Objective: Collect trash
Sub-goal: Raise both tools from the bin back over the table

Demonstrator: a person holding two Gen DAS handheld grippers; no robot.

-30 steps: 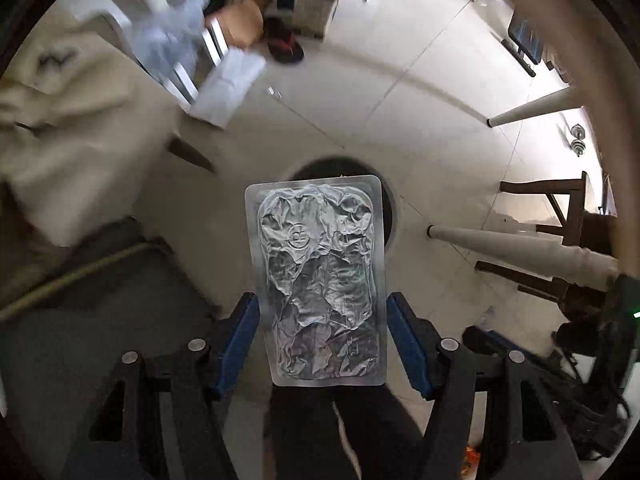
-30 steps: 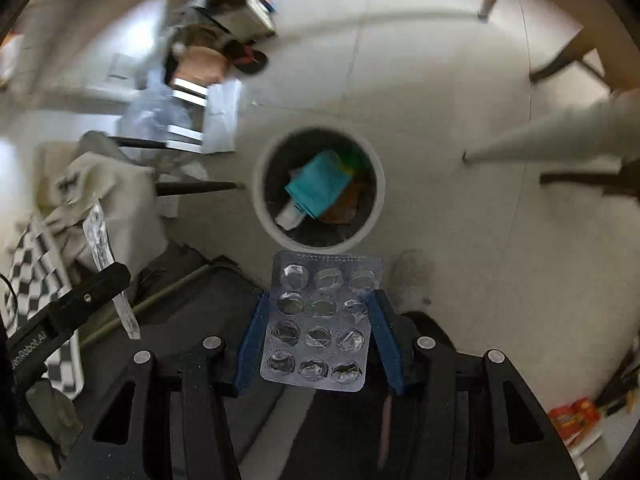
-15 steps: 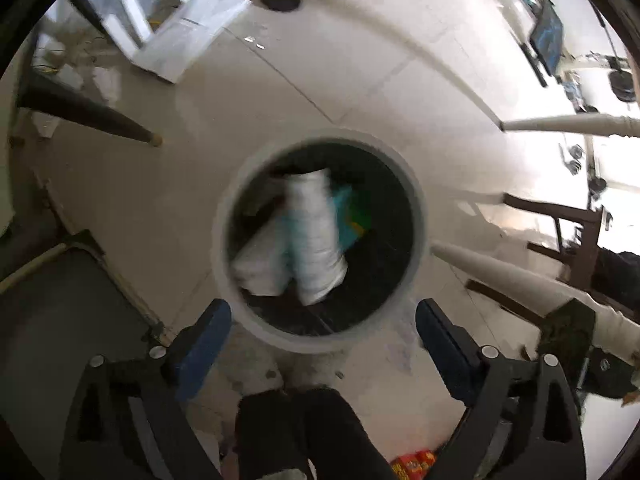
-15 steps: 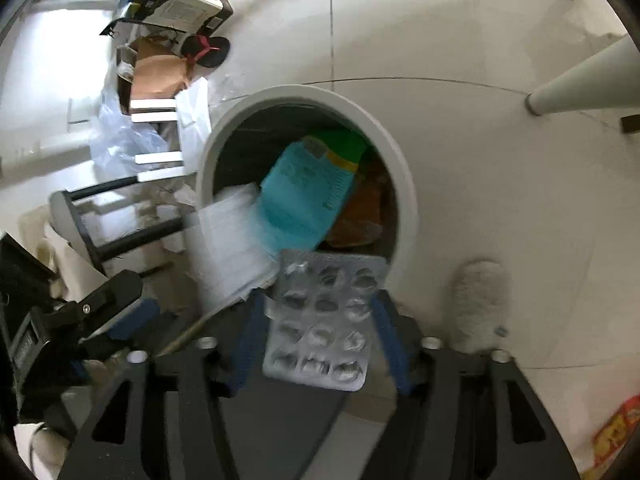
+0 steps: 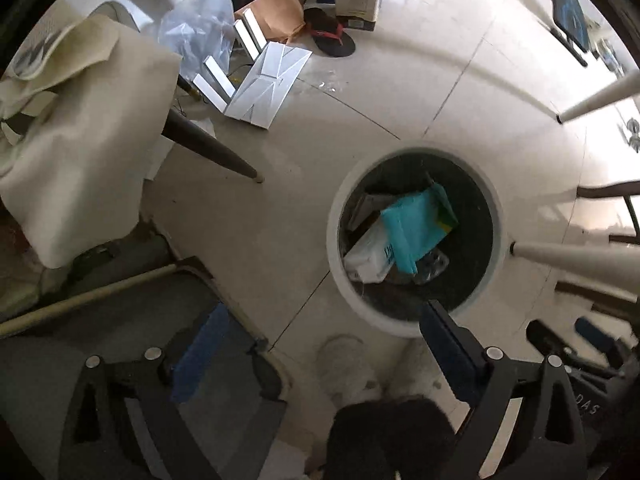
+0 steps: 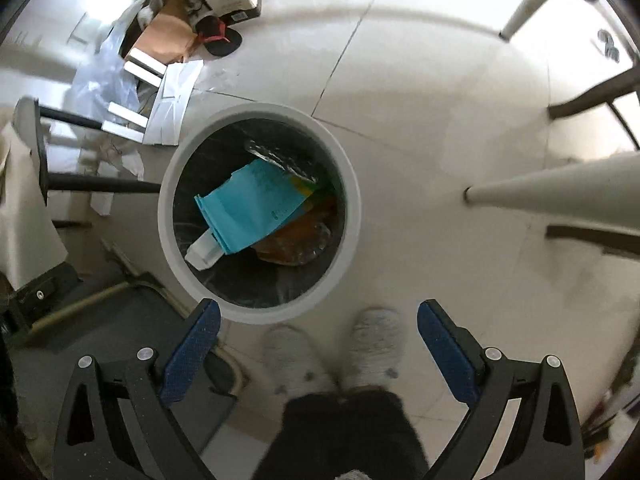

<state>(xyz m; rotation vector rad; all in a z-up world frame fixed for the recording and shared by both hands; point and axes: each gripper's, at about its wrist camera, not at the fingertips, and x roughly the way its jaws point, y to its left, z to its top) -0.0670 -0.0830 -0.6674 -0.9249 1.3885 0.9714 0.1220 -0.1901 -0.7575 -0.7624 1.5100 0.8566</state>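
A round white trash bin (image 5: 333, 240) (image 6: 166, 216) stands on the tiled floor below both grippers. Inside it lie a teal packet (image 5: 414, 232) (image 6: 252, 208), a white wrapper (image 5: 366, 258) and a silver blister pack (image 6: 280, 160) against the far wall. My left gripper (image 5: 322, 312) points down beside the bin's left rim, open, with nothing between its blue pads (image 5: 200, 352). Over the bin's near rim my right gripper (image 6: 318, 310) has its jaws opening, and they hold nothing.
A person's pale slippers (image 6: 376, 344) and dark trousers stand just in front of the bin. White table legs (image 6: 560, 192) and dark chair legs (image 5: 208, 146) flank it. Cardboard, plastic bags, a sandal (image 5: 332, 40) and a beige cloth (image 5: 80, 128) lie behind and to the left.
Both grippers opened and sank toward the bin. The foil pack left the left jaws and the blister pack left the right jaws; both now lie in the bin.
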